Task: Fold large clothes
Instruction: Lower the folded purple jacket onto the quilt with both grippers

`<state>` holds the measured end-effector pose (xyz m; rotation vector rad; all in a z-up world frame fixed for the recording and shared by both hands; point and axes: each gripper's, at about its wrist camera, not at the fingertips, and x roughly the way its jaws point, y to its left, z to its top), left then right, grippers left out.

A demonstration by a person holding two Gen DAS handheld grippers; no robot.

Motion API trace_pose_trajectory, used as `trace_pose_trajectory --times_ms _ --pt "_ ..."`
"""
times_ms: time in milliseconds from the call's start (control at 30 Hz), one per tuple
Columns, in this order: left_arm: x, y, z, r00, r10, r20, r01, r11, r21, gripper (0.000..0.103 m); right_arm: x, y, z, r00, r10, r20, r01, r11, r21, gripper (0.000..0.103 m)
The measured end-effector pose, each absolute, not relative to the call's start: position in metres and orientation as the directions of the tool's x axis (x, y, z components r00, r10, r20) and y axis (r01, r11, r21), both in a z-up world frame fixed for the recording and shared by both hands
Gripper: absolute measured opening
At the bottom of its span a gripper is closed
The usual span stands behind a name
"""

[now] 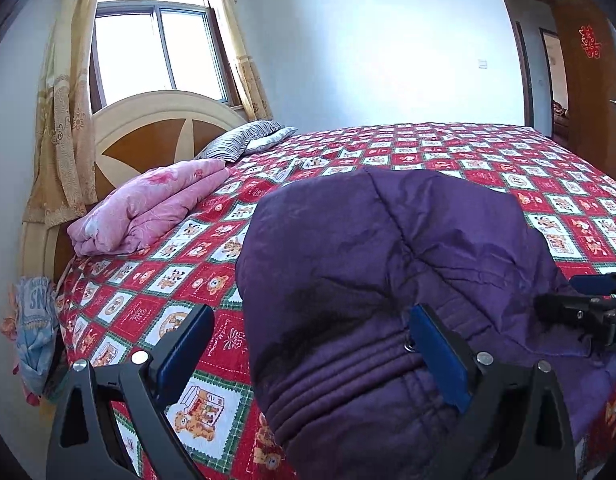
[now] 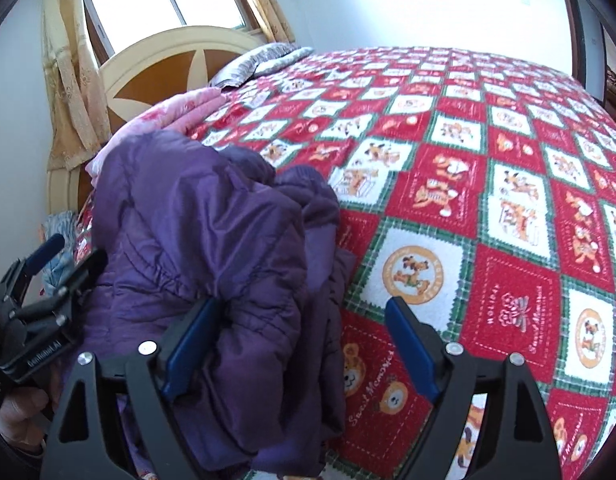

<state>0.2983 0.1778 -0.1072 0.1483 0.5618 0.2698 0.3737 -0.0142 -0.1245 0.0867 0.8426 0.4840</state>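
A purple padded jacket point(image 1: 388, 280) lies bunched in a thick bundle on the red, white and green checked bedspread point(image 1: 488, 160). My left gripper point(image 1: 312, 312) is open wide over the bundle's near left edge: its right pad point(image 1: 436, 356) is against the purple fabric and its left pad point(image 1: 184, 348) is over the bedspread. In the right wrist view my right gripper point(image 2: 304, 303) is open wide at the jacket's point(image 2: 196, 240) right edge, with folds of it between the fingers and nothing pinched. Each gripper also shows in the other view: the right gripper point(image 1: 588, 308) and the left gripper point(image 2: 76, 252).
A folded pink quilt point(image 1: 148, 208) and a striped pillow point(image 1: 244, 140) lie by the round headboard point(image 1: 148, 132) under the window. A patterned cloth point(image 1: 36, 320) hangs off the bed's left side. A brown door point(image 1: 588, 80) stands open at the right. A hand point(image 2: 20, 420) grips the left tool.
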Motion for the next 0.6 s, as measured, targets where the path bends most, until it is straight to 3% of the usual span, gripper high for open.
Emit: trace_pose_trajectory --times_ms 167,600 --pt "0.284 0.176 -0.098 0.819 0.270 -0.506 -0.198 0.961 0.191 0.099 0.357 -0.019 -0.109 0.601 0.430 -0.674 -0.371 0.897 0.241 0.086" --pt "0.207 0.147 -0.048 0.900 0.185 -0.395 -0.127 0.977 0.169 0.099 0.283 -0.023 -0.063 0.714 0.417 -0.563 -0.394 0.903 0.170 0.088"
